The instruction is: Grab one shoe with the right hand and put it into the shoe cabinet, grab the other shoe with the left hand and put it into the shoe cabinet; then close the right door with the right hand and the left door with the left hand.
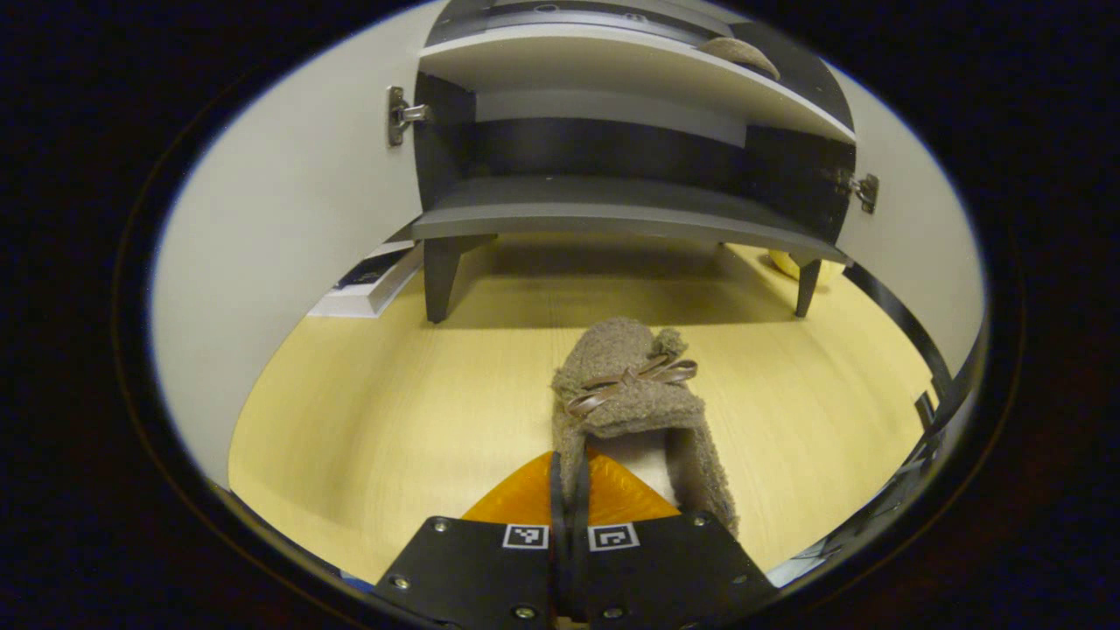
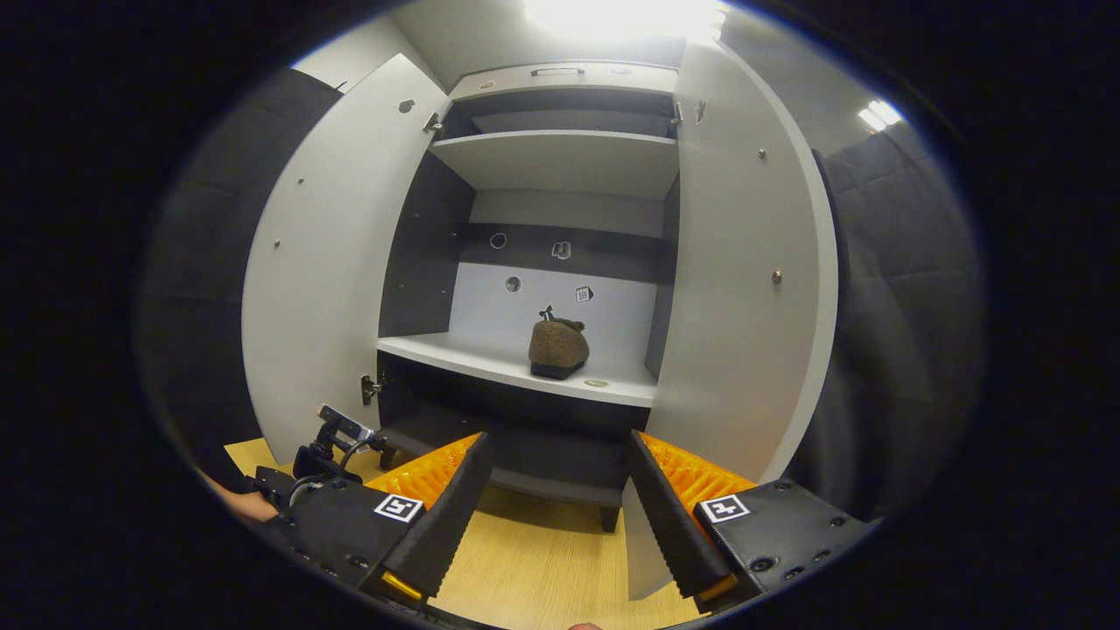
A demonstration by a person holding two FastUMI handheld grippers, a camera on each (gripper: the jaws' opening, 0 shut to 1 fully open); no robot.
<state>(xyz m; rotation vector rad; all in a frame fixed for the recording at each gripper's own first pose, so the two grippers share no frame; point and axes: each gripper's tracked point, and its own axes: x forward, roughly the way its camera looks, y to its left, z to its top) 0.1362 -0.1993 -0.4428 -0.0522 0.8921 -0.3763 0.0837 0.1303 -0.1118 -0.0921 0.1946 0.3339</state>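
A brown fuzzy shoe (image 1: 630,385) with a bow lies on the wooden floor in front of the shoe cabinet (image 1: 612,214). My left gripper (image 1: 569,494) is shut on that shoe's left side wall at the heel end. In the right gripper view the other brown shoe (image 2: 558,347) stands on the cabinet's middle shelf (image 2: 490,359); its toe also peeks over the shelf edge as the second shoe (image 1: 744,52) in the left gripper view. My right gripper (image 2: 560,525) is open and holds nothing, hanging back from the cabinet. Both doors, the left door (image 2: 324,289) and the right door (image 2: 744,289), stand wide open.
The left gripper's body (image 2: 337,442) and a hand (image 2: 241,506) sit low at the left of the right gripper view. A white flat box (image 1: 372,284) lies by the cabinet's left leg (image 1: 440,280). Something yellow (image 1: 787,262) lies under the cabinet at the right.
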